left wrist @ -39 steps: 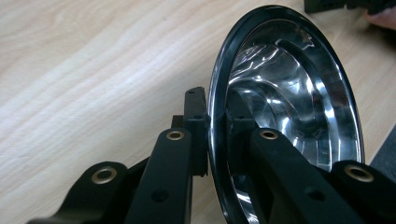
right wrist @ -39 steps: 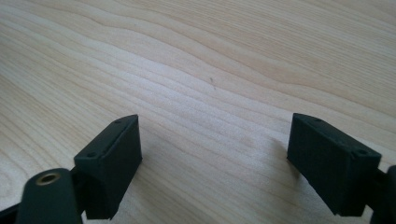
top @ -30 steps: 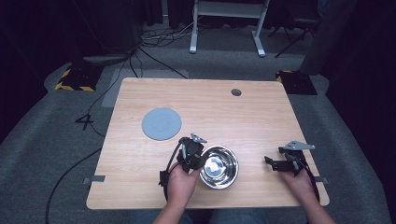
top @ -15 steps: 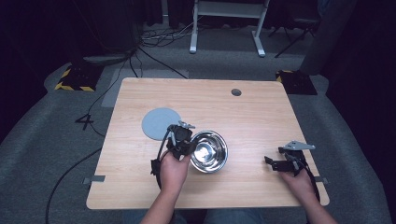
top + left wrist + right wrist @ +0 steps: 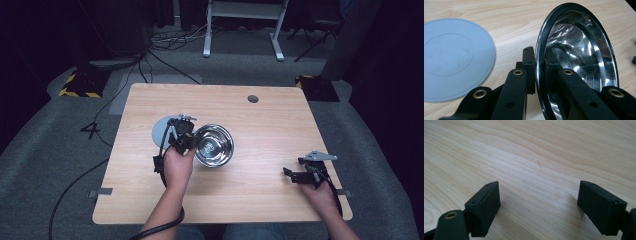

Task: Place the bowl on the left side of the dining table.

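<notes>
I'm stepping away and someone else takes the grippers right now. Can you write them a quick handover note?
Left gripper: shut on the rim of the steel bowl, one jaw inside, one outside; bowl tilted, held just right of the grey round mat.
Right gripper: open, holding nothing, low over bare wood at the table's right front.
Done: bowl gripped and carried up beside the mat.
Left: probably set the bowl onto the mat and release; the goal is a guess.
</notes>
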